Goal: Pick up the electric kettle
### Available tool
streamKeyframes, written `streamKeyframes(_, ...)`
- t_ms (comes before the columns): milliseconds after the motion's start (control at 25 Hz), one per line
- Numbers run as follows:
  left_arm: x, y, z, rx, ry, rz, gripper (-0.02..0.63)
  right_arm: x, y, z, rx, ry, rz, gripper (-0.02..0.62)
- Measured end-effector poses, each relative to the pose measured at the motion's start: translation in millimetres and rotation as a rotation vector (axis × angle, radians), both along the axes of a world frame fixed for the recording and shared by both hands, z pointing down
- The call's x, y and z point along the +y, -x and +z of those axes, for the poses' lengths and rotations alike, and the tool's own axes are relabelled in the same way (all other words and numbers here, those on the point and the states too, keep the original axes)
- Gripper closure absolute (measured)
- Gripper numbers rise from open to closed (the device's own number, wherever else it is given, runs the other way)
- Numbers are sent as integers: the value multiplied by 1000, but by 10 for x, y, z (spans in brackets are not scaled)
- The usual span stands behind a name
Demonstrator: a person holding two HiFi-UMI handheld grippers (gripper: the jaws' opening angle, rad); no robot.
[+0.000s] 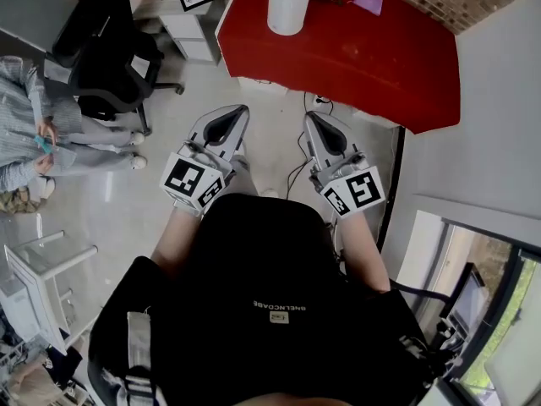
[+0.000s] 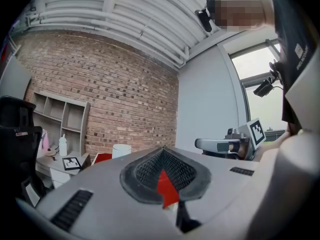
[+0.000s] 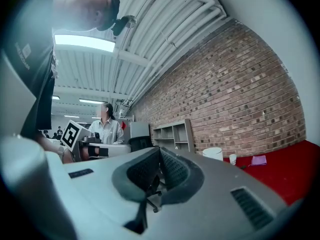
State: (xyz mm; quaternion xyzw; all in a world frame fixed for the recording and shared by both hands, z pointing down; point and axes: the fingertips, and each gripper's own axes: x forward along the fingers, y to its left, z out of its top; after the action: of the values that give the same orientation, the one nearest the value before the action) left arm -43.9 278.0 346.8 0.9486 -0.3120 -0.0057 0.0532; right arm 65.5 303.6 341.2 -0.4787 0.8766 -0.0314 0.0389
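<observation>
The broad red-topped table (image 1: 355,49) fills the upper right of the head view, against a brick wall. A black office chair (image 1: 110,57) stands on the pale floor at the upper left.

The white cylindrical electric kettle (image 1: 289,2) stands upright near the table's left end, at the top centre of the frame. It shows small in the left gripper view (image 2: 121,150) and the right gripper view (image 3: 213,153). No handle can be made out on it from here.

The left gripper (image 1: 243,108) and the right gripper (image 1: 311,115) are side by side in the middle of the frame. They are held level over the floor, well short of the table and pointing towards it. Each has its jaws together with nothing between them, as the left gripper's own view (image 2: 162,149) and the right gripper's own view (image 3: 160,149) confirm.

A small purple cloth (image 1: 368,0) lies to the right of the kettle, well apart from it.

The step in hand looks like the approach. To do it well, the gripper that will make the grasp probably needs its jaws spread before it reaches the table edge. It should come in level and find the handle or a firm hold on the body. It should close squarely, so the tall body does not tip, and only then lift straight up.
</observation>
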Motion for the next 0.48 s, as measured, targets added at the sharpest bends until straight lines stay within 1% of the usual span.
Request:
streamKeyframes(280, -244, -12, 76, 8, -1, 5, 601, -234, -50, 127, -4, 26, 16, 592)
streamKeyframes(480, -616, 50, 172, 17, 20, 4, 601, -576, -20, 188, 8, 45, 23, 592)
